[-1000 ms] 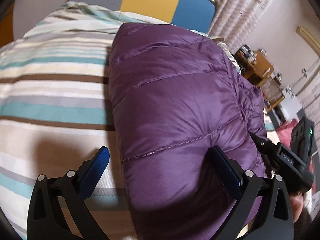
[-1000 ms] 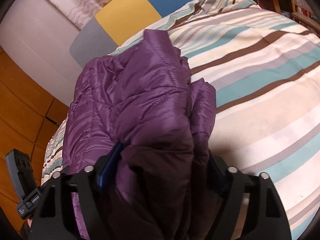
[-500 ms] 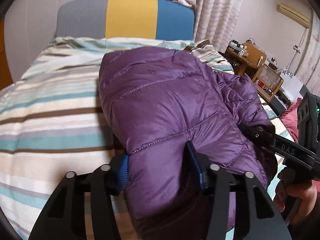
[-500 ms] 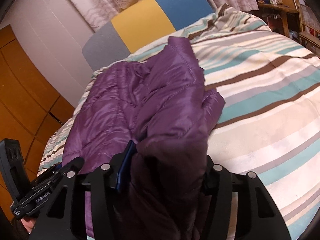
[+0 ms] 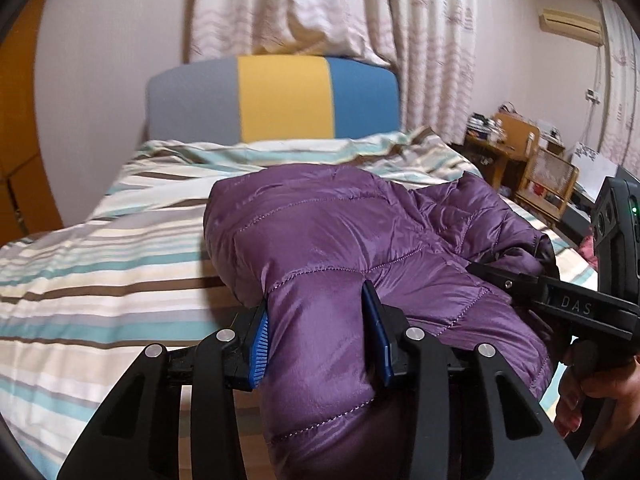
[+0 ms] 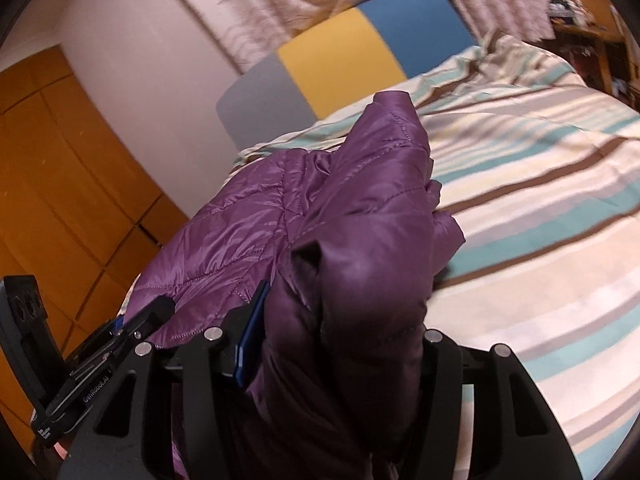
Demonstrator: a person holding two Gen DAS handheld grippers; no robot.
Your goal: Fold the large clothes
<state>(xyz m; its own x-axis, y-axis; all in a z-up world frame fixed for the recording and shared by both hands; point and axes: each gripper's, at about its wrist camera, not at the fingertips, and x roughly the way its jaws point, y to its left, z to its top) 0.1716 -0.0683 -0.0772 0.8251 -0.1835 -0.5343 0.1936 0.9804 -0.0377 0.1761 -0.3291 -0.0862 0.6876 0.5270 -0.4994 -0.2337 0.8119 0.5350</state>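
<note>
Striped bed (image 5: 100, 264) below, purple jacket (image 5: 320, 240) mid-frame; left hand-held gripper (image 5: 320, 340) clamping its near edge, right hand-held gripper (image 6: 336, 344) pinching bunched fabric.

Left hand-held gripper (image 5: 320, 334) and right hand-held gripper (image 6: 336, 344) both clamped.

left gripper (image 5: 320, 334): matte black plastic frame with triangular cutouts, silver round screw heads on the linkage, blue ribbed pads (image 5: 259, 342) on the fingers. right gripper (image 6: 334, 344): same black frame, same silver screws, one dark blue pad (image 6: 252, 344) in view. From the left wrist view the right unit's body reads "DAS" in grey, with a green LED on its black box; bare-skinned hand (image 5: 592, 396) on its grip. The left unit's side carries white "GenRobot.AI" lettering
</note>
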